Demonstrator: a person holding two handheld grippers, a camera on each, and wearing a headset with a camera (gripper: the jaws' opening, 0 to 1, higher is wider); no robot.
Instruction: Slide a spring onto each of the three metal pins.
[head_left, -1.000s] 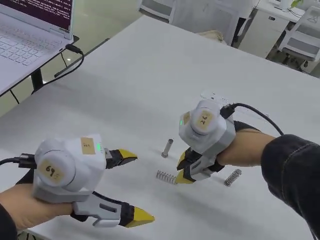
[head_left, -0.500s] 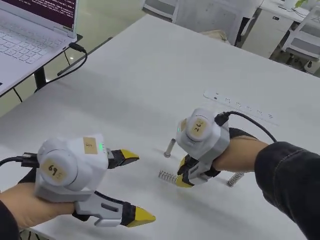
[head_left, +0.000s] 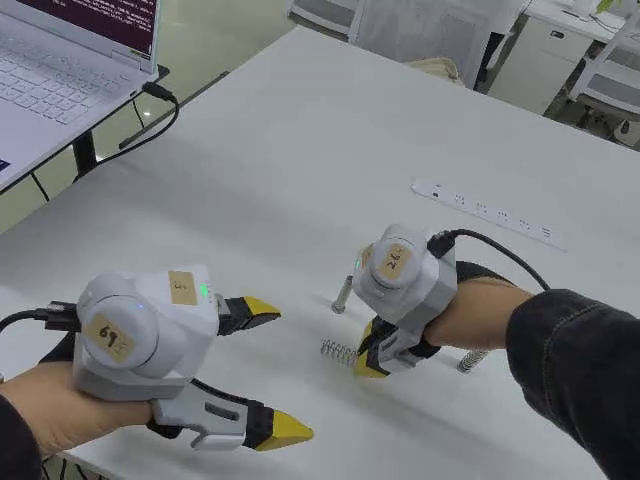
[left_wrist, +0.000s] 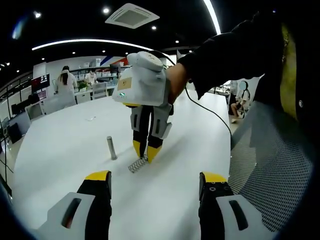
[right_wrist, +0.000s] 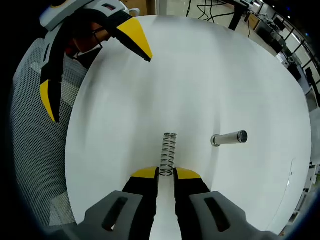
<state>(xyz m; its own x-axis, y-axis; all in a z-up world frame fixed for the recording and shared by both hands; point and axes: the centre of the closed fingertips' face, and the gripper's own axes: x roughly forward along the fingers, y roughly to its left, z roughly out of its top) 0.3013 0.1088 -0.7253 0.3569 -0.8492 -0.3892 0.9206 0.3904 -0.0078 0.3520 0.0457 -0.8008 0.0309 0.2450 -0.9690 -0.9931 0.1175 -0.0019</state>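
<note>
spring (right_wrist: 169, 150): bare metal wire, glinting faintly
pin (right_wrist: 229, 138): smooth grey metal, giving off a dull sheen
table (head_left: 300, 150): matt white, looking smooth under me
my left gripper (left_wrist: 155, 176): smooth white plastic shell, yellow tips looking matt
my sleeve (head_left: 570, 360): dark cloth, looking slightly rough

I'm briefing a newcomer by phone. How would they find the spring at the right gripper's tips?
On the white table, find the right gripper, the one nearer the power strip. The spring lies flat with one end pinched in its yellow tips, beside the upright metal pin. The other spring lies untouched beyond the wrist.
</note>
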